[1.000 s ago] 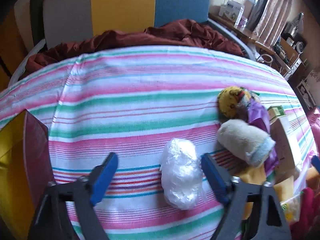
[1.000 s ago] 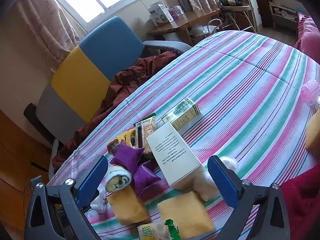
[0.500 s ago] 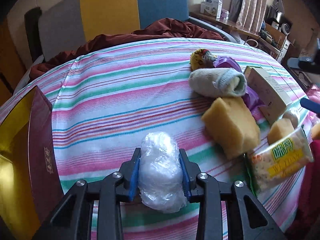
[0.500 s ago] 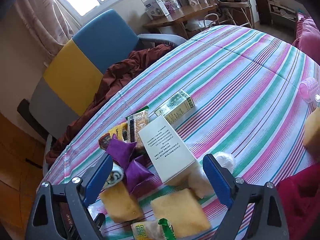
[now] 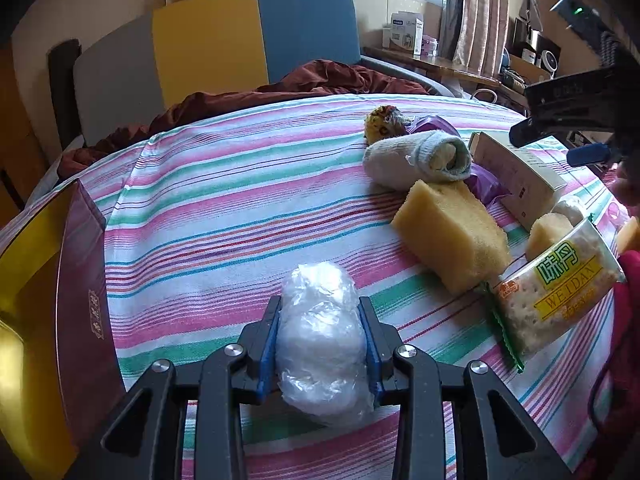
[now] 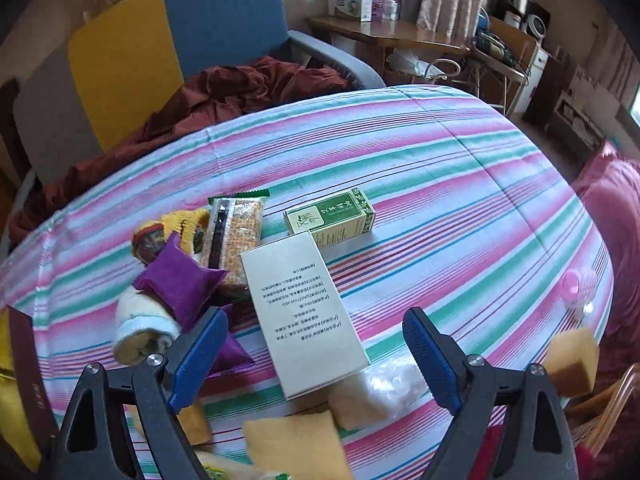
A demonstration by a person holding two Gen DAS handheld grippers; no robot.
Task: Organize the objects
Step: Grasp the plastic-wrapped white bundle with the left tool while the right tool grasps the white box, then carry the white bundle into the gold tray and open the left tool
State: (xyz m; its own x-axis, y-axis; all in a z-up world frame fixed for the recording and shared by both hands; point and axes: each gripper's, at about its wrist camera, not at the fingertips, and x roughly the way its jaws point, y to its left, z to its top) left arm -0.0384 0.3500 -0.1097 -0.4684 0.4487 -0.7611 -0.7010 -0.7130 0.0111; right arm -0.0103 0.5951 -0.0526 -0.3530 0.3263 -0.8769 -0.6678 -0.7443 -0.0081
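Observation:
My left gripper (image 5: 320, 332) is shut on a crumpled clear plastic bundle (image 5: 320, 340), low over the striped tablecloth (image 5: 224, 216). To its right lie a yellow sponge (image 5: 452, 232), a rolled white sock (image 5: 416, 160), a cracker packet (image 5: 556, 292) and a white box (image 5: 520, 176). My right gripper (image 6: 312, 356) is open and empty above the white box (image 6: 304, 312). Around it are a green box (image 6: 332, 220), a purple pouch (image 6: 180, 280), a snack bar (image 6: 236, 240) and the sock (image 6: 140, 332).
A dark red box with a gold inside (image 5: 52, 304) stands open at the left table edge. A colour-block chair (image 5: 216, 40) with a maroon cloth (image 5: 288, 84) is behind the table. A pink bottle (image 6: 576, 284) and a sponge (image 6: 572, 356) lie far right.
My left gripper closed on the plastic bundle and now holds it, pulled back slightly. My right gripper swung right and lower over the white box, still open.

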